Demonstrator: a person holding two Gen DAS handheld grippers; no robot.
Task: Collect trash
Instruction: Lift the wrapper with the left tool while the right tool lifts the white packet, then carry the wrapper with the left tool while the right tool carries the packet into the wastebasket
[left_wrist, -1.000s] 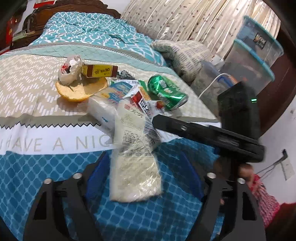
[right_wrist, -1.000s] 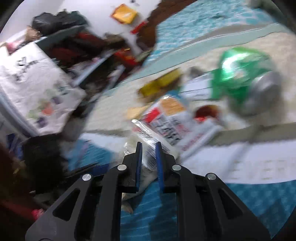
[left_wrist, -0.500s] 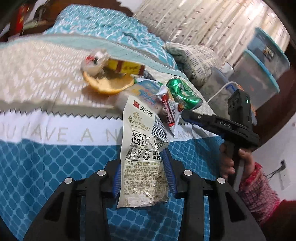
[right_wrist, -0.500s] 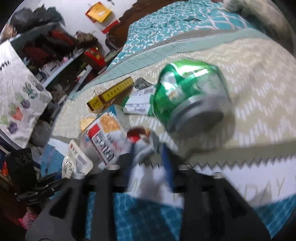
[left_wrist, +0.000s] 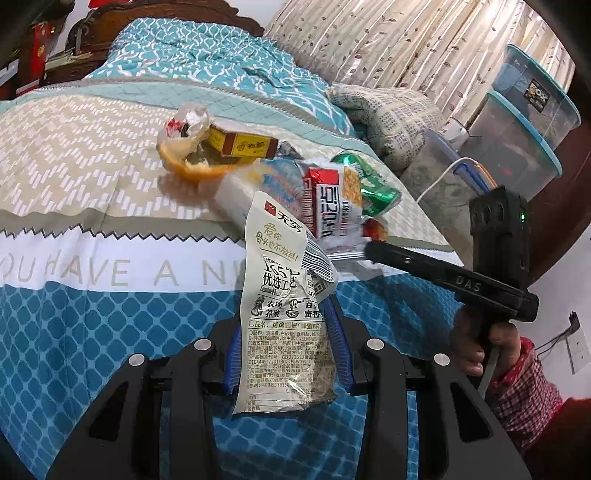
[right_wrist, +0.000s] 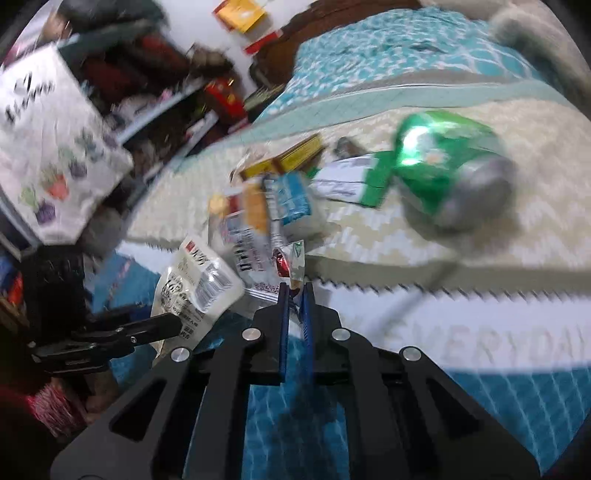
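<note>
A beige printed snack wrapper hangs above the blue bedspread, and my left gripper is shut on it. In the right wrist view the same wrapper shows at the left, with the left gripper beside it. My right gripper is shut on the silver edge of a red-and-white wrapper. From the left wrist view the right gripper pinches that wrapper at its lower right corner. Behind it lie a green can, a yellow box and an orange peel.
The trash pile sits on the bed's beige quilt. A patterned pillow and stacked plastic storage boxes stand to the right. A hand with a red plaid sleeve holds the right gripper. Cluttered shelves stand left of the bed.
My left gripper closed on the beige wrapper and lifted it off the bed. My right gripper opened, moved toward the pile and closed on the red-and-white wrapper's edge.
</note>
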